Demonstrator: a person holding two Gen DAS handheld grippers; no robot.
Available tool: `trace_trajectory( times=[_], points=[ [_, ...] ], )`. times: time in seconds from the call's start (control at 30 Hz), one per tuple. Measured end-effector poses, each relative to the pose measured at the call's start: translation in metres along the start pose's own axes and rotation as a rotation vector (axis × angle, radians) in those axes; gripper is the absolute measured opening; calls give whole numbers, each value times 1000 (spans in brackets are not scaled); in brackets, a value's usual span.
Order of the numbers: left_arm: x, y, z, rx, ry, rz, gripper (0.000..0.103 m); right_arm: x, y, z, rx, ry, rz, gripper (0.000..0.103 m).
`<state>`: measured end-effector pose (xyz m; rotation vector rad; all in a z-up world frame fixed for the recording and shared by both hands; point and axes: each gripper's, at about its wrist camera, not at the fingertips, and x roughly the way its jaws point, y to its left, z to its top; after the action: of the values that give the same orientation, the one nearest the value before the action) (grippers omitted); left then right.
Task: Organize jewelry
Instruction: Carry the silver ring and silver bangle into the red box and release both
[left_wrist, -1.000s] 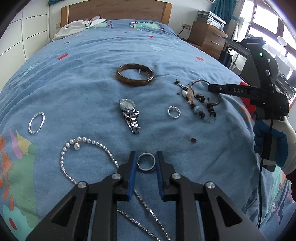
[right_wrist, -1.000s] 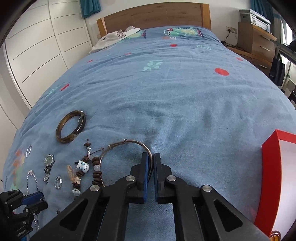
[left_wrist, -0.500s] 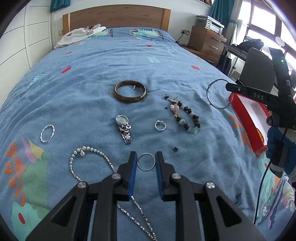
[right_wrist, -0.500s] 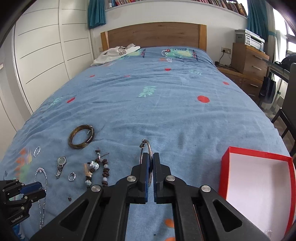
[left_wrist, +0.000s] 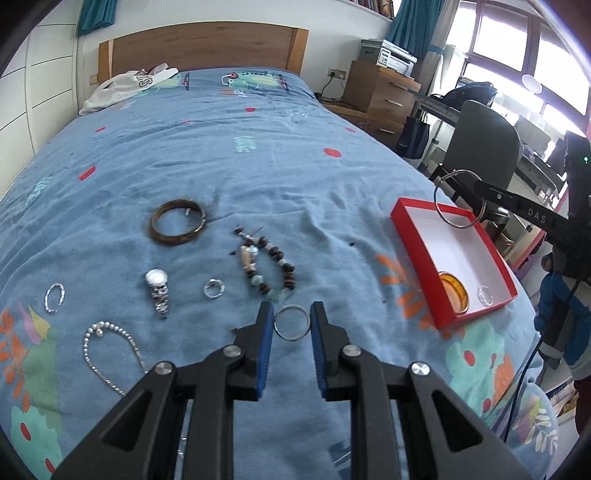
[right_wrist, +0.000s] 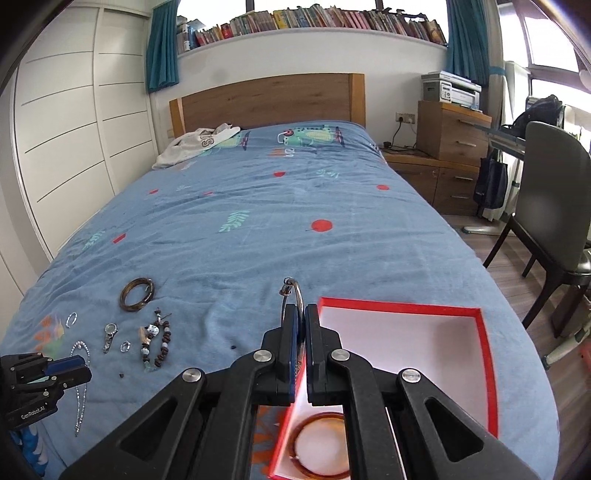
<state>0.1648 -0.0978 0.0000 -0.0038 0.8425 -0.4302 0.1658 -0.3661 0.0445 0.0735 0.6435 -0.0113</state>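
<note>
Both are light, stiff, slick metal: the right tongs (right_wrist: 301, 325) pinch the thin wire bangle (left_wrist: 457, 199) by its rim above the red box (left_wrist: 413, 236), w/ the left tongs (left_wrist: 291, 325) narrowly clamping a silver ring (left_wrist: 291, 322) edge-to-edge over the bed (left_wrist: 221, 155), so either could prob. twist out.

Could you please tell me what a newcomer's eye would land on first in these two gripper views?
Probably the red box with its white inside, bright on the blue bedspread at the right of the left wrist view. The right gripper holds a thin wire bangle above it, and an amber bangle already lies inside. Next, the left gripper pinches a silver ring, with more jewelry scattered on the bed beyond.
</note>
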Motion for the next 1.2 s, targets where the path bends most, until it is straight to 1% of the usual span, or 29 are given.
trace_trajectory(
  times=[0.13, 0.27, 0.43, 0.53, 0.63, 0.73, 0.87, 1.03, 1.2],
  points=[
    [9, -38, 14, 41, -2, -48, 19, -10, -30, -4, 18, -3, -30, 4],
    [24, -82, 28, 82, 2, -112, 19, -15, -62, -14, 42, 7, -58, 4],
    [53, -138, 43, 138, 18, -187, 19, -17, -102, -28, 75, 32, -88, 4],
    [73, -164, 48, 162, 34, -213, 19, -13, -120, -36, 85, 50, -96, 4],
    [95, -185, 54, 178, 50, -224, 19, -5, -132, -44, 91, 69, -96, 4],
    [116, -200, 58, 199, 63, -216, 19, 3, -140, -52, 98, 89, -89, 4],
    [140, -210, 60, 221, 81, -203, 19, 16, -147, -59, 110, 110, -84, 4],
    [157, -215, 58, 253, 96, -207, 19, 25, -157, -61, 126, 123, -94, 4],
    [169, -214, 50, 271, 120, -217, 19, 35, -168, -68, 144, 155, -126, 4]
  ],
)
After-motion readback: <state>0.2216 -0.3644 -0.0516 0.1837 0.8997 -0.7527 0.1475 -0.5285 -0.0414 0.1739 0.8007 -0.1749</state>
